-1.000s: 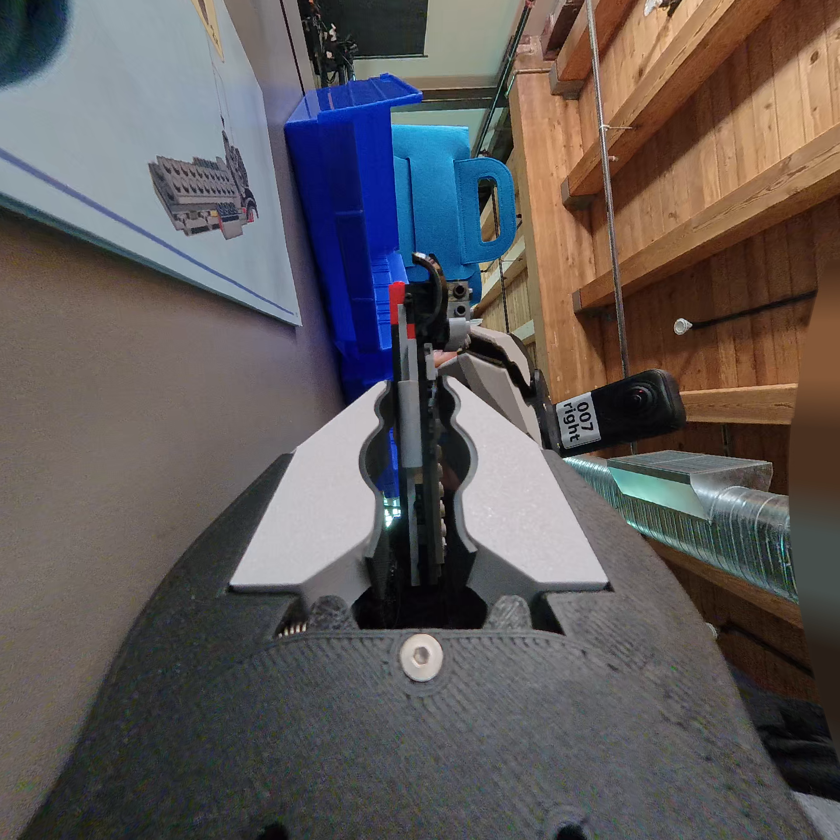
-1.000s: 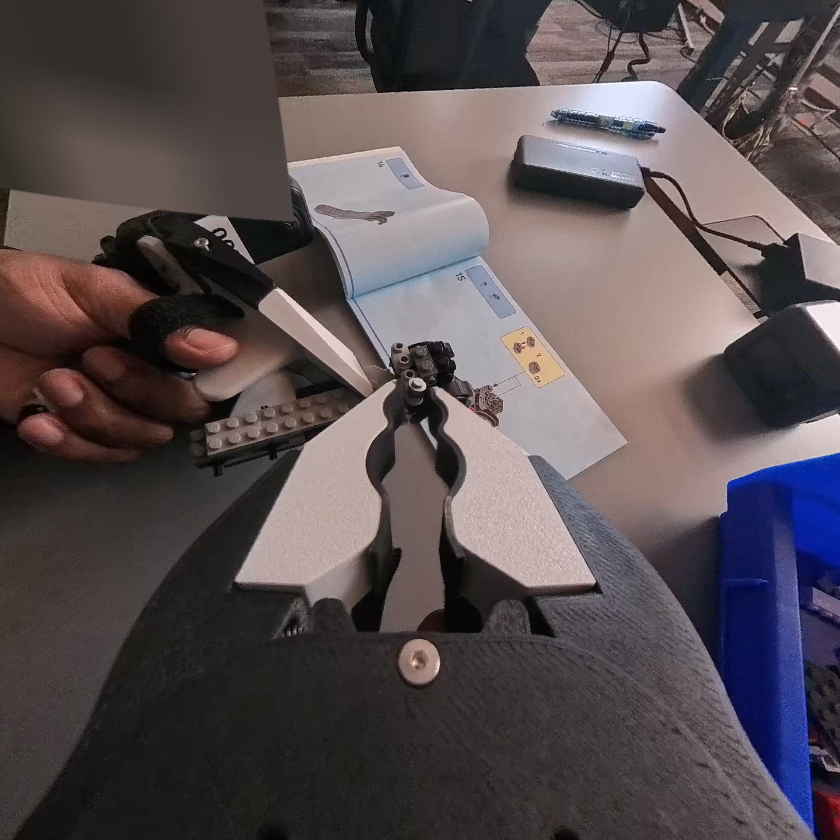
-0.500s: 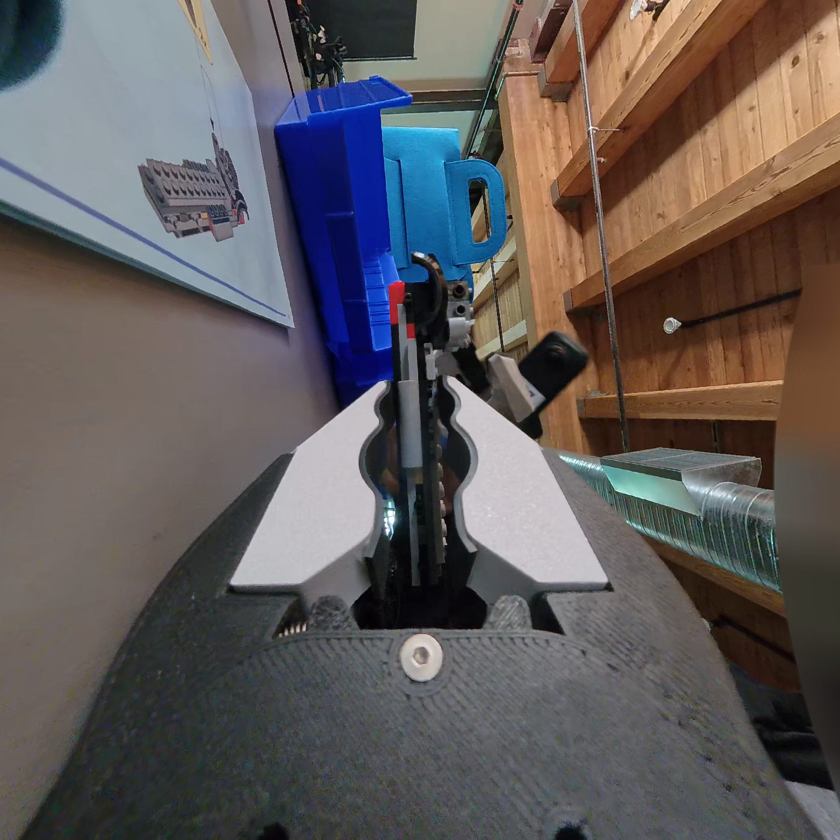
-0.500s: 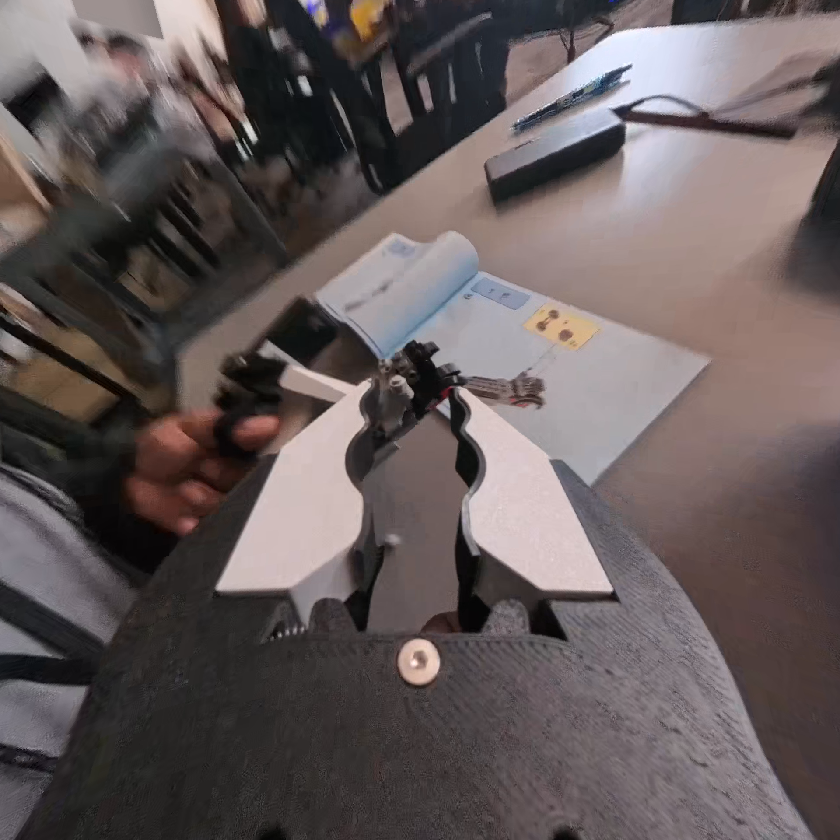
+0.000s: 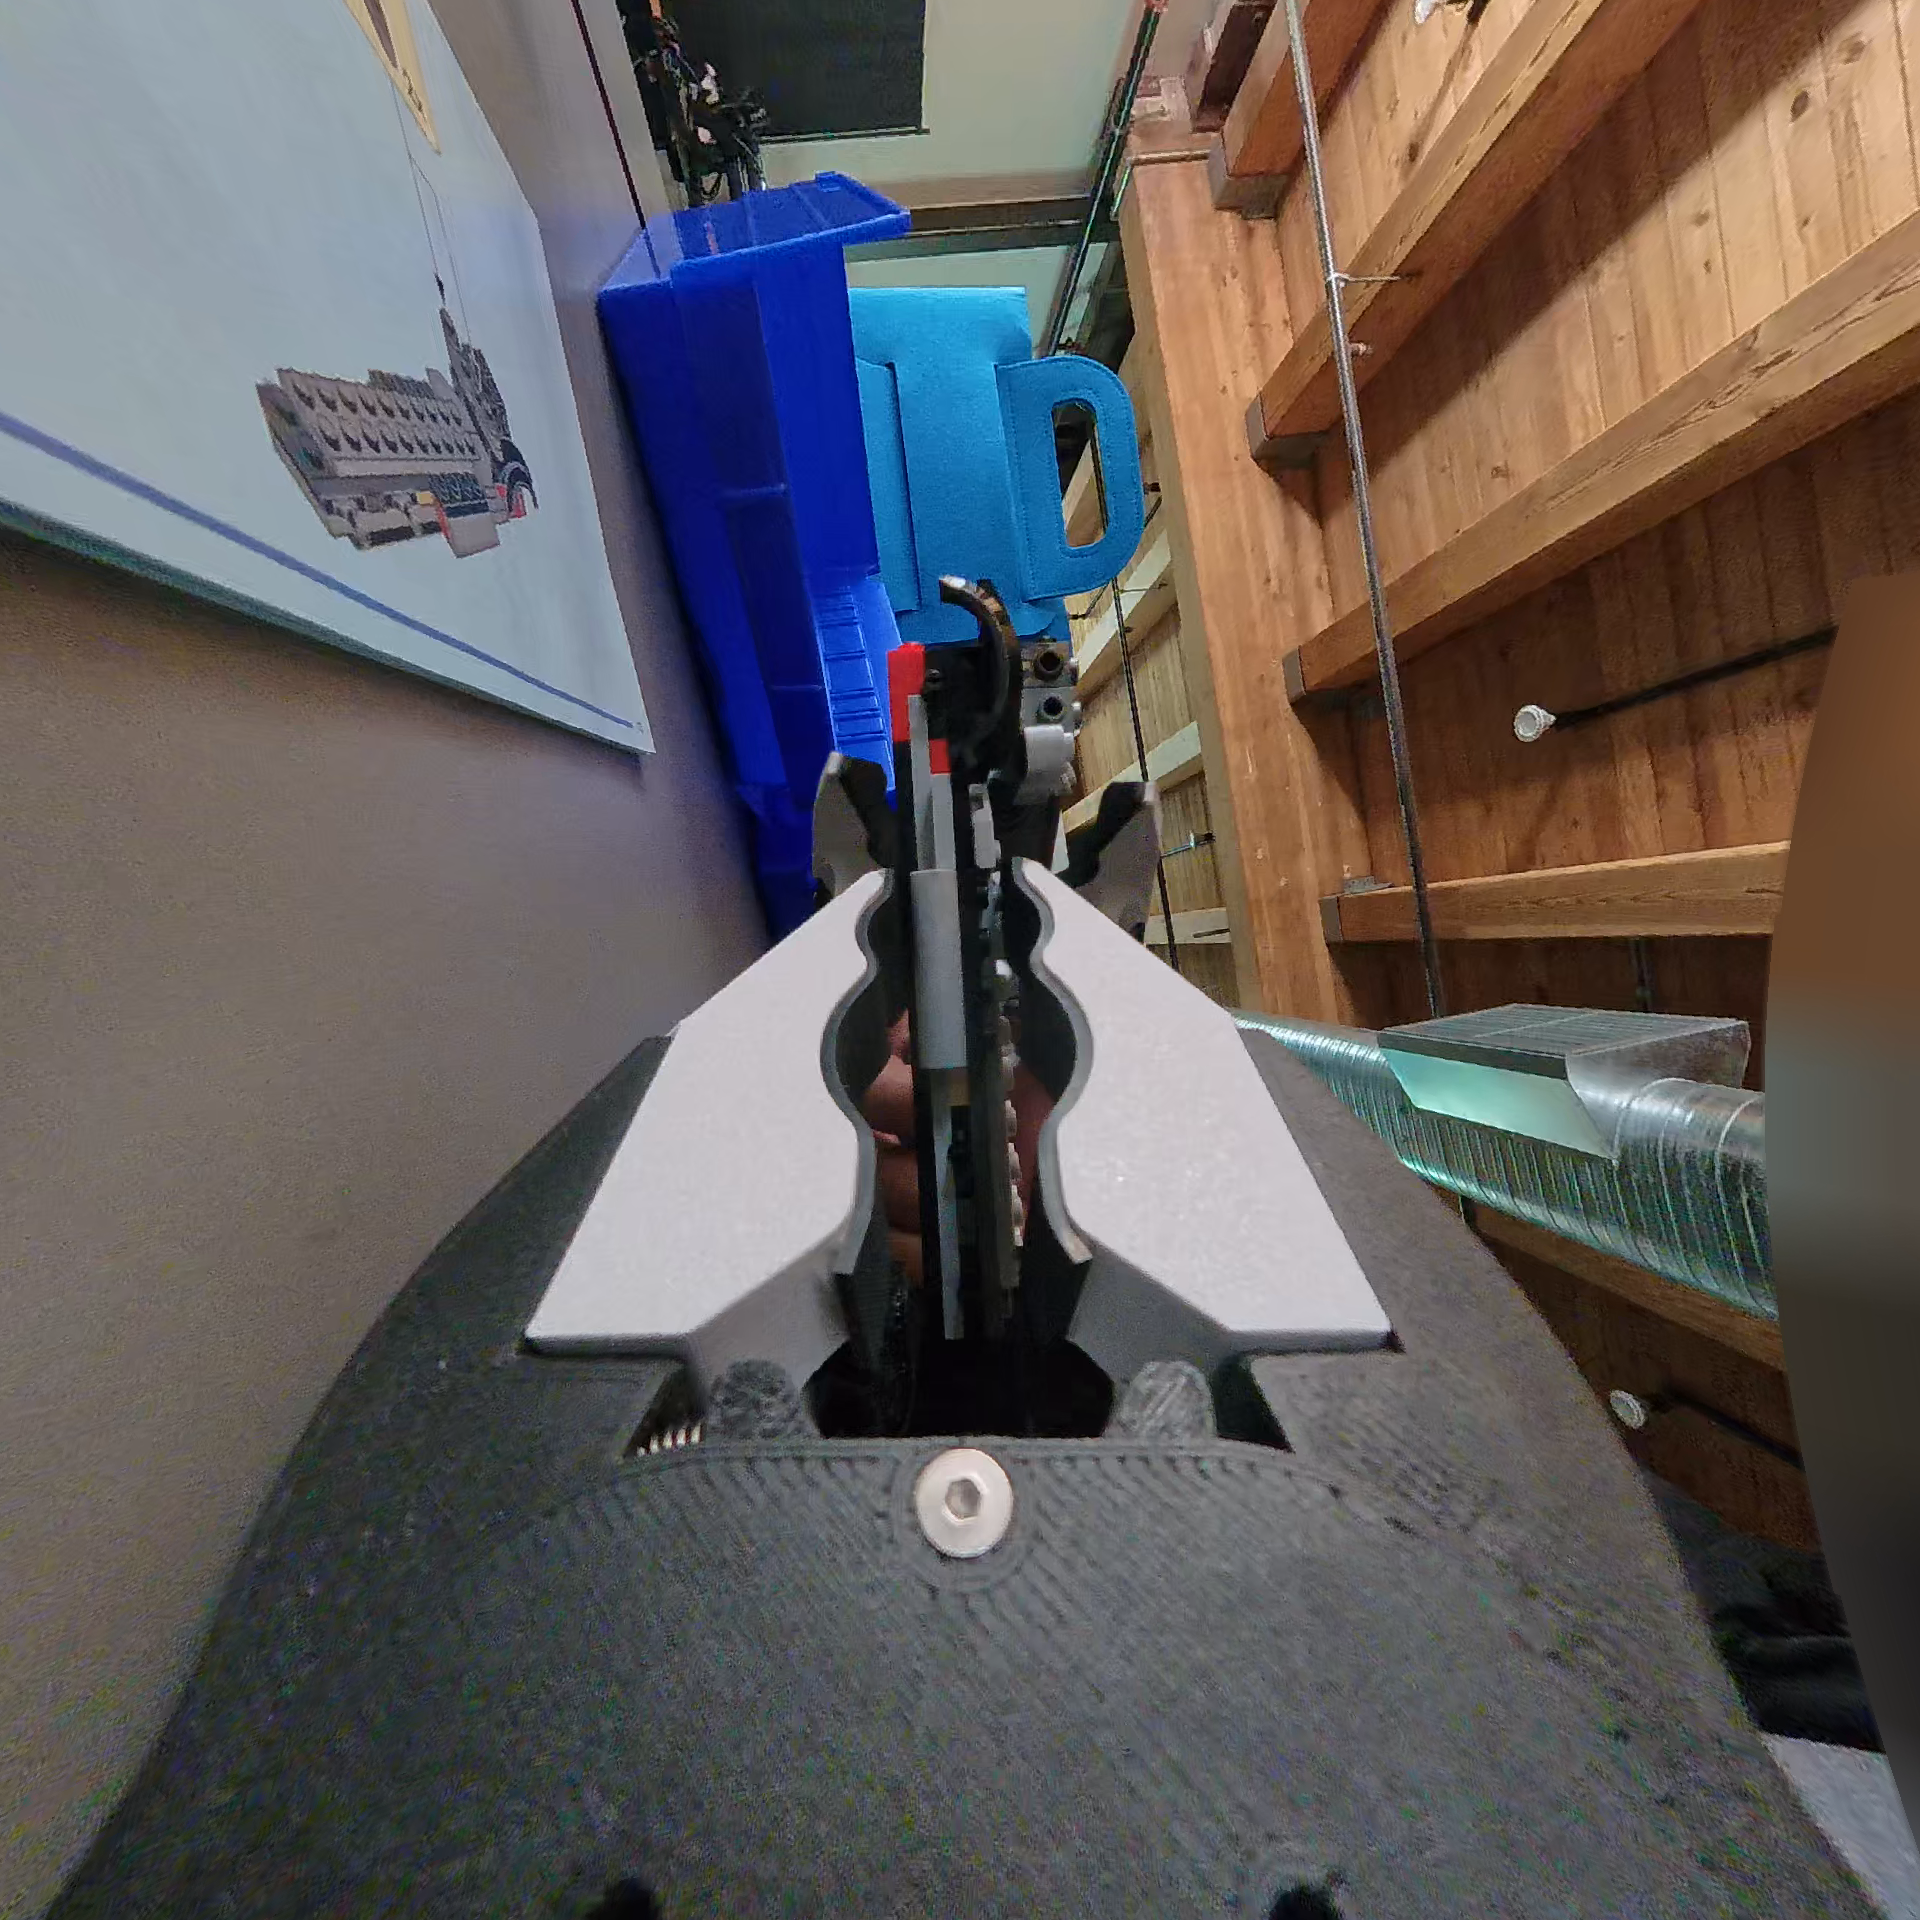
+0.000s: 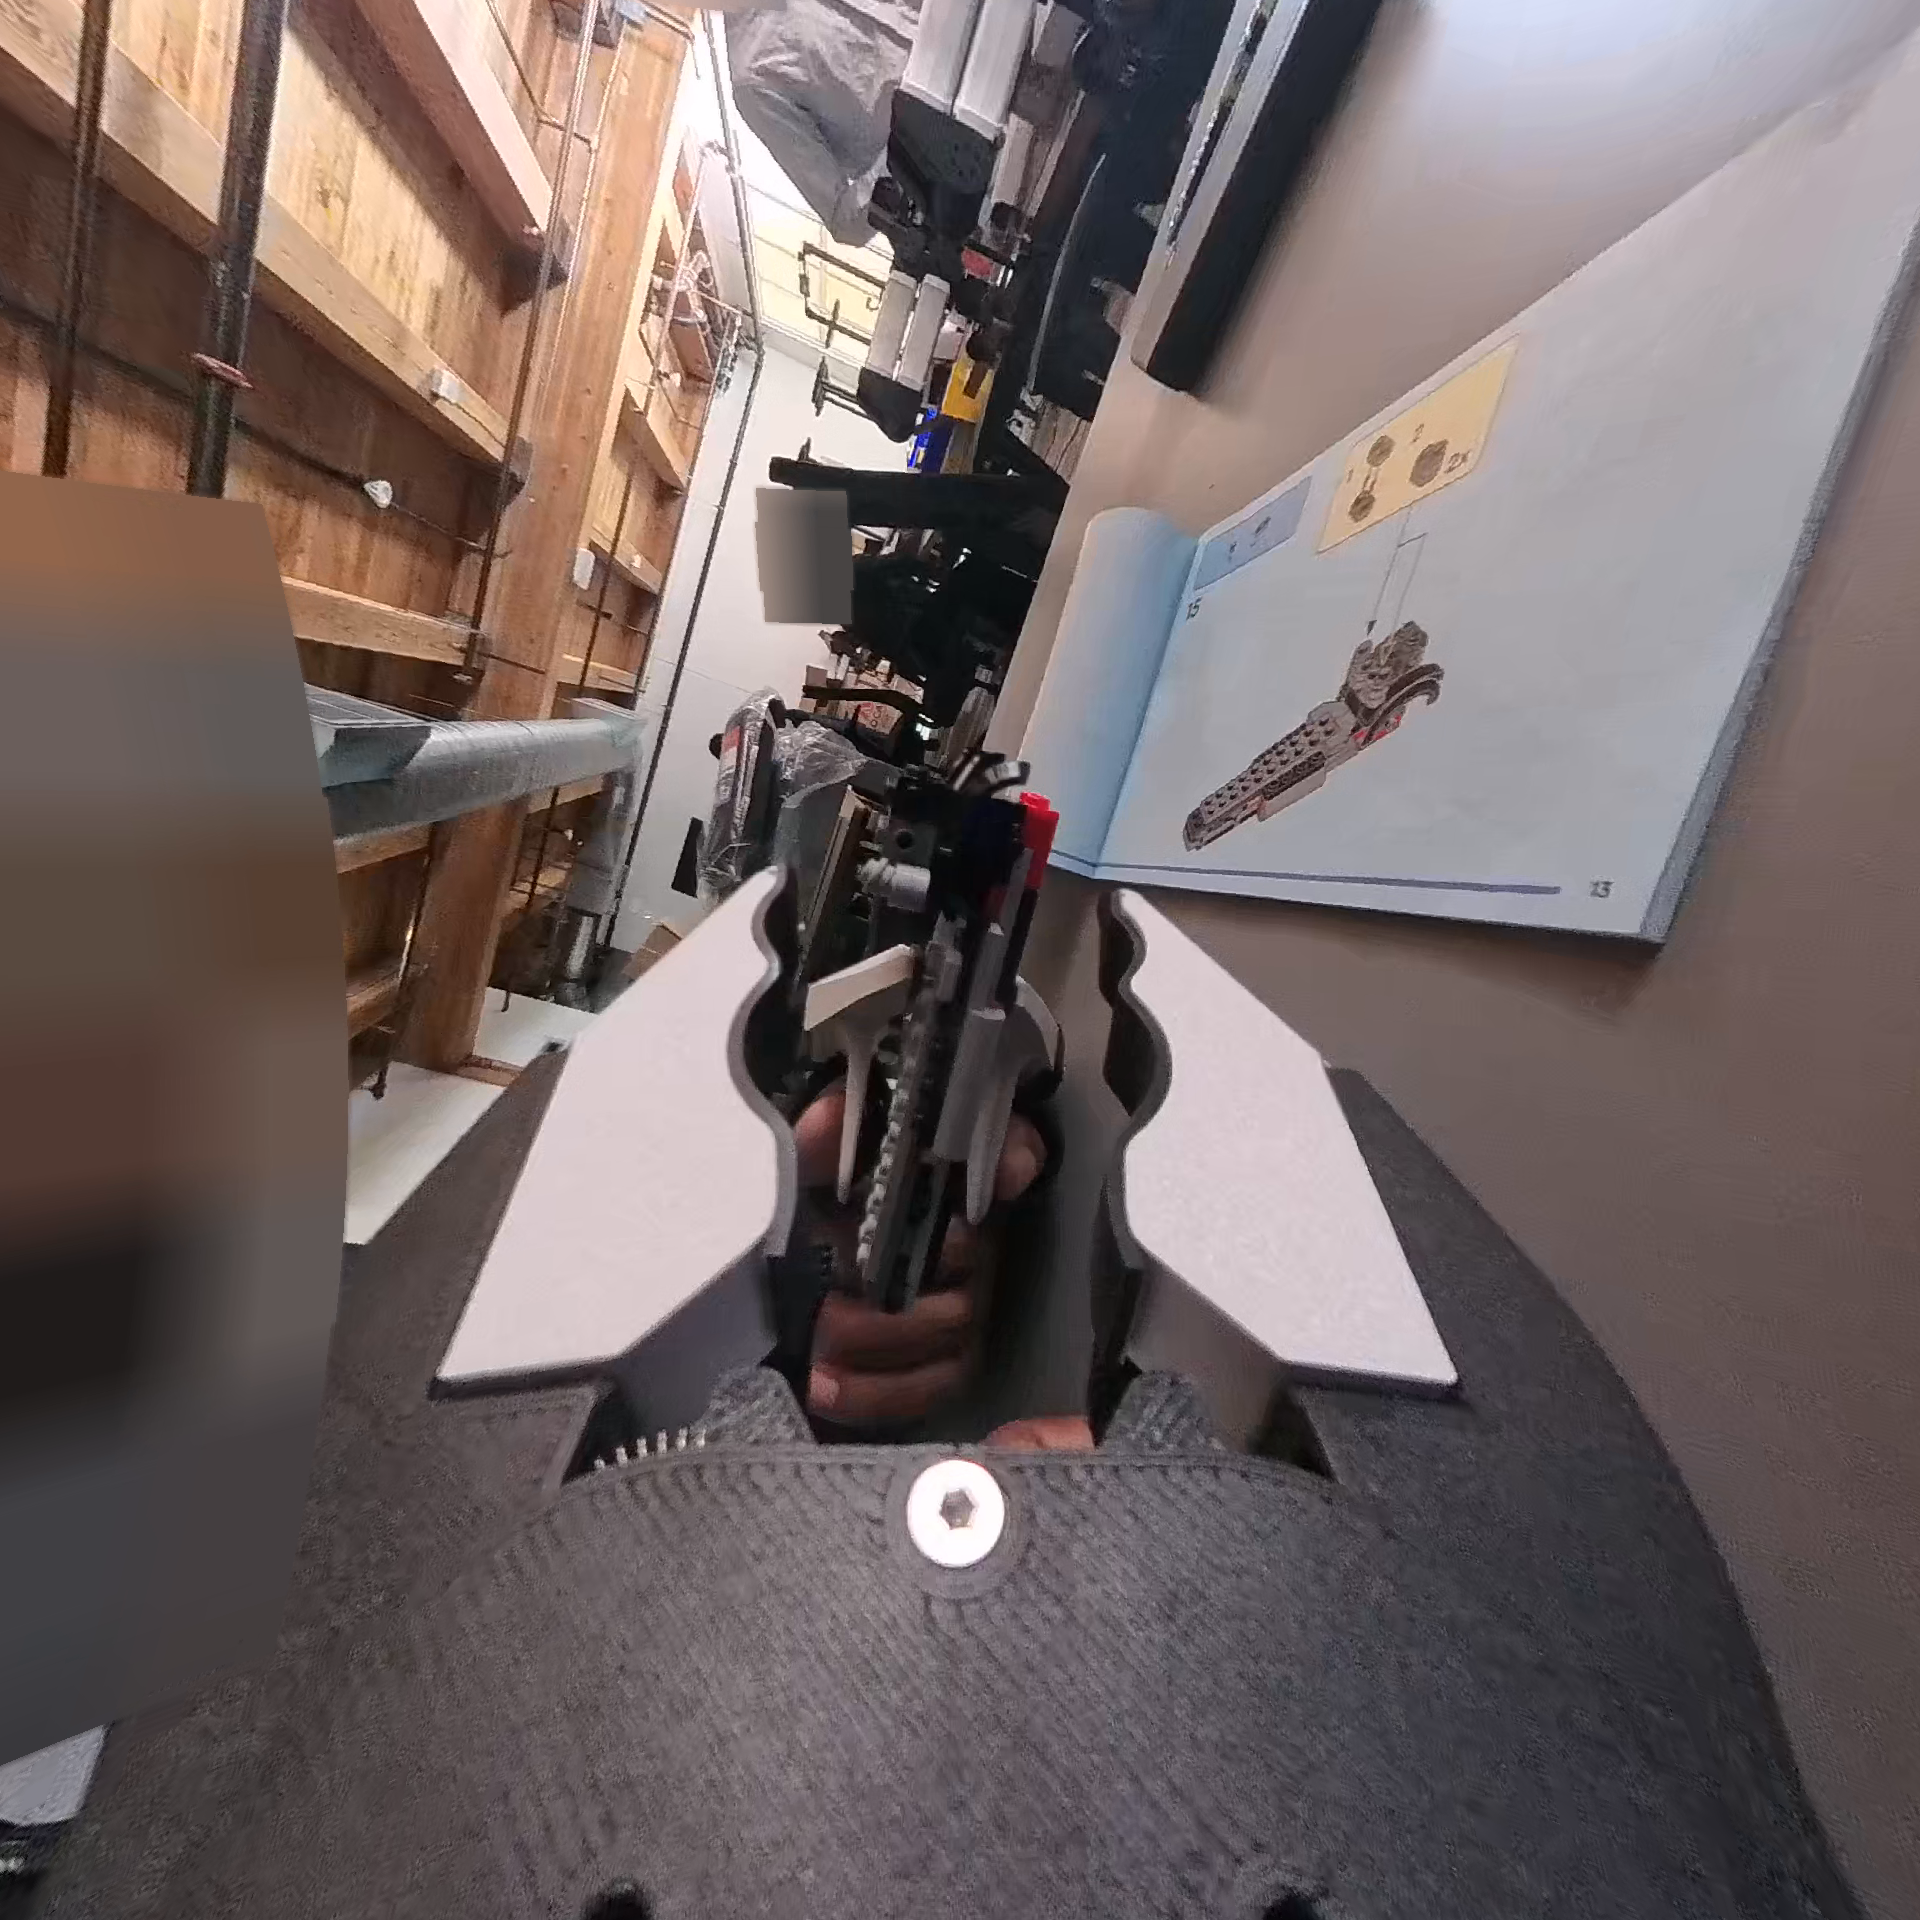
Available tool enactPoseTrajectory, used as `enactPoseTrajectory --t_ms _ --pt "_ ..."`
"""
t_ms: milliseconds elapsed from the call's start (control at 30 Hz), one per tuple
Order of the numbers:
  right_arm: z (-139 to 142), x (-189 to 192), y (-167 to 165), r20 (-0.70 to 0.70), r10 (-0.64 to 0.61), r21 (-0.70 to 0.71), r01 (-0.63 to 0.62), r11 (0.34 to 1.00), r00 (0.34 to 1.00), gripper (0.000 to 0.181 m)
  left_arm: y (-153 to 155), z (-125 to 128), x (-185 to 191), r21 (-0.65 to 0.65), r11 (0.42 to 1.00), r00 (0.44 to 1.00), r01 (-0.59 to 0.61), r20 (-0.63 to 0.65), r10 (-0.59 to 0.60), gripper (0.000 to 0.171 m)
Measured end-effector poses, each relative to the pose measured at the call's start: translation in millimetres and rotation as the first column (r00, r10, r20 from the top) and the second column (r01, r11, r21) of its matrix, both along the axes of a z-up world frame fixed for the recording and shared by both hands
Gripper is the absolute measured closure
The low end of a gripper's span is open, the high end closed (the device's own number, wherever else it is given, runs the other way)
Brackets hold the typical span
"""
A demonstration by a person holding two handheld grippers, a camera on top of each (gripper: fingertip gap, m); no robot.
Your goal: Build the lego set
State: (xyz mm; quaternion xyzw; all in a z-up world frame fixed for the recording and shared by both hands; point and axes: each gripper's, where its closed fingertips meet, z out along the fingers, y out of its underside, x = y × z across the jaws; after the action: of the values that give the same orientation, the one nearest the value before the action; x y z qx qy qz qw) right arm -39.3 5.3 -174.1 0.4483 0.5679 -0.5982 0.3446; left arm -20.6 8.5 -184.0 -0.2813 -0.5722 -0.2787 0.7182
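My left gripper (image 5: 954,883) is shut on the lego model (image 5: 940,997), a long grey and black plate build with red bricks and a black curved piece at its far end. The model stands edge-on between the fingers. My right gripper (image 6: 940,920) is open and faces the left gripper head-on. Its jaws stand on either side of the model (image 6: 935,1039) without touching it. The right gripper's fingertips (image 5: 842,821) show past the model's end in the left wrist view. The left gripper's pale fingers (image 6: 862,997) and a hand show behind the model.
The open instruction booklet (image 5: 312,343) lies on the grey table (image 5: 312,1039), and also shows in the right wrist view (image 6: 1455,675). A blue parts bin (image 5: 727,468) stands past the booklet. Wooden shelving (image 5: 1558,416) and a metal duct (image 5: 1507,1122) are behind. The tips of both grippers are at nearly the same place.
My right gripper has opened and swung round from above the table to face the left gripper, its jaws now either side of the model. The left gripper keeps its hold.
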Motion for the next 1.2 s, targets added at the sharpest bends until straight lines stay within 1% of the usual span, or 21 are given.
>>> enactPoseTrajectory --t_ms 300,500,600,933,1200 --pt "-1.5 -2.2 -0.5 -0.003 -0.002 0.0 0.002 1.0 1.0 0.125 1.6 0.9 1.2 -0.007 1.0 1.0 0.007 -0.009 -0.008 0.153" --pt "-5.4 -2.4 -0.7 -0.002 0.004 -0.001 -0.004 1.0 1.0 0.131 2.2 1.8 2.0 -0.006 1.0 1.0 0.012 -0.016 -0.012 0.153" --pt "-3.9 -1.9 -0.7 -0.008 0.01 -0.013 -0.01 1.0 1.0 0.132 2.2 2.5 2.3 -0.003 1.0 1.0 0.013 -0.02 -0.013 0.153" --pt "2.9 2.8 -3.3 -0.027 0.032 -0.058 -0.034 0.998 0.999 0.145 1.0 4.9 3.2 0.007 1.0 0.999 0.01 -0.035 -0.01 0.153" --pt "4.5 3.0 -4.5 0.004 0.029 -0.094 -0.029 0.995 1.0 0.146 1.7 6.5 4.5 -0.004 1.0 0.999 0.011 -0.05 -0.011 0.153"
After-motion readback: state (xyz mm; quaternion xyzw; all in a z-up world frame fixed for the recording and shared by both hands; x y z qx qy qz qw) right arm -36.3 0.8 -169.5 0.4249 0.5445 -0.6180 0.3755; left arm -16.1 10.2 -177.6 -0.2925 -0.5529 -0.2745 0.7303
